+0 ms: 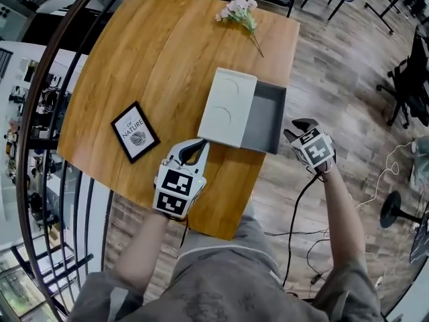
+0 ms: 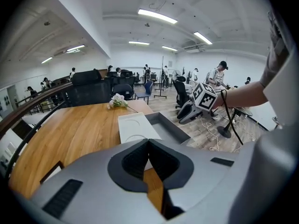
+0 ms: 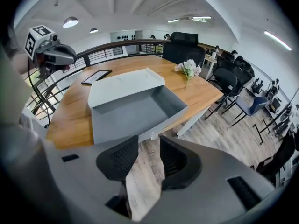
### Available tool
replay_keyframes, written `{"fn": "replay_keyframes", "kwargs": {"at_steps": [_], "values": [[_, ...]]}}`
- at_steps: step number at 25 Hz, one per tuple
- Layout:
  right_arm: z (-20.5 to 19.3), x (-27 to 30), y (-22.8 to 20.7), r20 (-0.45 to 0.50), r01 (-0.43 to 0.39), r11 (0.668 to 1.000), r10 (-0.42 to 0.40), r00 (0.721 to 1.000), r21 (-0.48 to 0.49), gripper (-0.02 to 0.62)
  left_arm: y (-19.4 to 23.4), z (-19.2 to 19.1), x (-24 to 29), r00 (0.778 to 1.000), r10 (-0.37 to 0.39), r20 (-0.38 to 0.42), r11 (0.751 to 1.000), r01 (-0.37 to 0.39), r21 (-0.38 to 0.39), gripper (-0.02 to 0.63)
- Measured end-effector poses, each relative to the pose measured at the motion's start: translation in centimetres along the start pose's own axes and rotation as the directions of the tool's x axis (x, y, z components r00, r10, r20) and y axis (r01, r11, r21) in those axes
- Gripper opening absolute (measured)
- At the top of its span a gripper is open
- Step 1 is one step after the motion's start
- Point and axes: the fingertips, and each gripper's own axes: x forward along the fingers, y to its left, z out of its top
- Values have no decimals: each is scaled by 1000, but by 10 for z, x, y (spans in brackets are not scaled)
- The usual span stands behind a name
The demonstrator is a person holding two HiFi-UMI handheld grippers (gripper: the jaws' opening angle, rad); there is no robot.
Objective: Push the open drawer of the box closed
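L tool [image 1: 200, 142] jaws together | R tool [image 1: 301, 125] jaws apart | drawer [image 1: 268, 116] out of white box [image 1: 228, 106], grey floor showing

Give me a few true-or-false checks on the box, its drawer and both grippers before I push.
1. The drawer stands open and empty. True.
2. The right gripper is clamped on the drawer's front. False: its jaws stand apart and grip nothing, just off that front.
3. The flowers lie inside the drawer. False: they lie on the table, near its far edge.
4. The left gripper has its jaws together, by the near corner of the box. True.
5. The framed picture sits on top of the box. False: it lies on the table, apart from the box.
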Motion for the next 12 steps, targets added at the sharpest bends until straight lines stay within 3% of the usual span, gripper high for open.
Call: {"fn": "replay_keyframes", "kwargs": {"at_steps": [8,12], "values": [[-7,34,-6,-24,-76,992,74,997,-103,137,-4,-9,-2,998,66,-12,997,-66,-39,17],[-7,46,-3,-54,-82,980,73,996,-181,129,4,-18,-8,995,92,-32,994,-94,-61,17]]}}
